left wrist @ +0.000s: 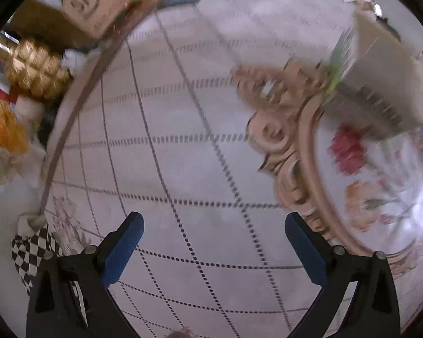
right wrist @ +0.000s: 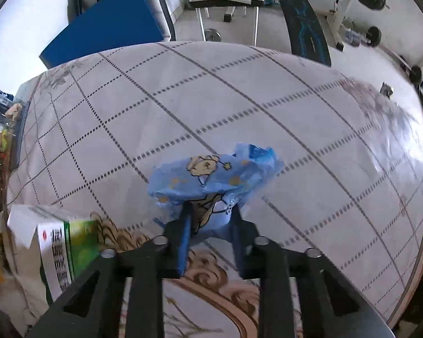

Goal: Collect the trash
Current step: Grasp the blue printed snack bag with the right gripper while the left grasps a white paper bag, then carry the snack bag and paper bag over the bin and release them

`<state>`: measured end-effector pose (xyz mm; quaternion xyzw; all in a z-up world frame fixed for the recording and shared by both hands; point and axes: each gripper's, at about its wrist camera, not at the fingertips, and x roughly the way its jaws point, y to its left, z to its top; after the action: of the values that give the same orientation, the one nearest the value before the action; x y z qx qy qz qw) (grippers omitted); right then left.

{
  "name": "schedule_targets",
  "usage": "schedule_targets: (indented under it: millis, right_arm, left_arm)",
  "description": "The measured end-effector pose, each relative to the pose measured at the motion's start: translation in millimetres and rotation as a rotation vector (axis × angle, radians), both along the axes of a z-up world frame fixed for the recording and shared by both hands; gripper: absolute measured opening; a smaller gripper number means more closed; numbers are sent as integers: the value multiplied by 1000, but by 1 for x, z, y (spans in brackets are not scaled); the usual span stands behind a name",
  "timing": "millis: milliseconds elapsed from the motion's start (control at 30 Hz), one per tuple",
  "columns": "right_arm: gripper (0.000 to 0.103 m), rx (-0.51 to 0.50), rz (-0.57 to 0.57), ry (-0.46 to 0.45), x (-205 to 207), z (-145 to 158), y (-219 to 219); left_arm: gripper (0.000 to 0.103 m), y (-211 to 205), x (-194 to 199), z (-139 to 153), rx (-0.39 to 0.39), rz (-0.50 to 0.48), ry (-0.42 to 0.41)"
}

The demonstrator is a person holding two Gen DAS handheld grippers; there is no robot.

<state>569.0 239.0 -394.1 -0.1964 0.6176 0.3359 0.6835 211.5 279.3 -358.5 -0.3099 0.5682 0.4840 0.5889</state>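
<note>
My right gripper (right wrist: 210, 219) is shut on a crumpled blue wrapper (right wrist: 211, 177) with a cartoon bear print, held just above the round table (right wrist: 239, 98). A white and green carton (right wrist: 67, 248) stands at the lower left of the right wrist view. The same carton (left wrist: 380, 79) appears blurred at the upper right of the left wrist view. My left gripper (left wrist: 214, 236) is open and empty above the table's checked cloth (left wrist: 183, 140).
The table has an ornate floral centre panel (left wrist: 352, 169). Beyond its left edge lie a cardboard box (left wrist: 98, 0), a gold ornament (left wrist: 36, 70) and a checkered cloth (left wrist: 33, 250). A blue board (right wrist: 107, 31), a bench and exercise gear (right wrist: 304, 33) stand behind the table.
</note>
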Motion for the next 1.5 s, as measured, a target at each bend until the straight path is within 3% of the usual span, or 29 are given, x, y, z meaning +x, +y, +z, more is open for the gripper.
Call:
schedule_targets:
  millis: [100, 300, 400, 567, 767, 900, 967, 1000, 1033, 1233, 1500]
  right_arm:
    - [16, -3, -45, -1, 12, 8, -39]
    - [16, -33, -155, 21, 31, 9, -108]
    - [16, -45, -208, 33, 39, 2, -127]
    - [16, -54, -223, 29, 48, -5, -122]
    - [16, -57, -194, 20, 54, -9, -97]
    - [16, -51, -190, 29, 58, -13, -94]
    - [16, -43, -190, 32, 60, -11, -100]
    - [16, -37, -192, 36, 61, -11, -103]
    - [16, -29, -193, 43, 60, -10, -112]
    - [15, 2, -179, 58, 53, 3, -126]
    - [15, 76, -124, 55, 8, 37, -151]
  left_arm:
    - [103, 4, 17, 39, 44, -38, -62]
    - [103, 14, 90, 82, 21, -178, -204]
    - [103, 26, 136, 72, -30, -268, -191]
    - [103, 45, 172, 39, -76, -350, -105]
    - [103, 62, 182, 1, -135, -368, 7]
    - [100, 67, 180, -10, -171, -355, 0]
    - [92, 69, 176, -9, -169, -339, -21]
    - [77, 69, 173, -7, -169, -327, -39]
    - [75, 70, 171, -5, -168, -317, -48]
    - [75, 57, 163, 17, -118, -320, -84]
    - [75, 13, 127, 72, -19, -306, -152]
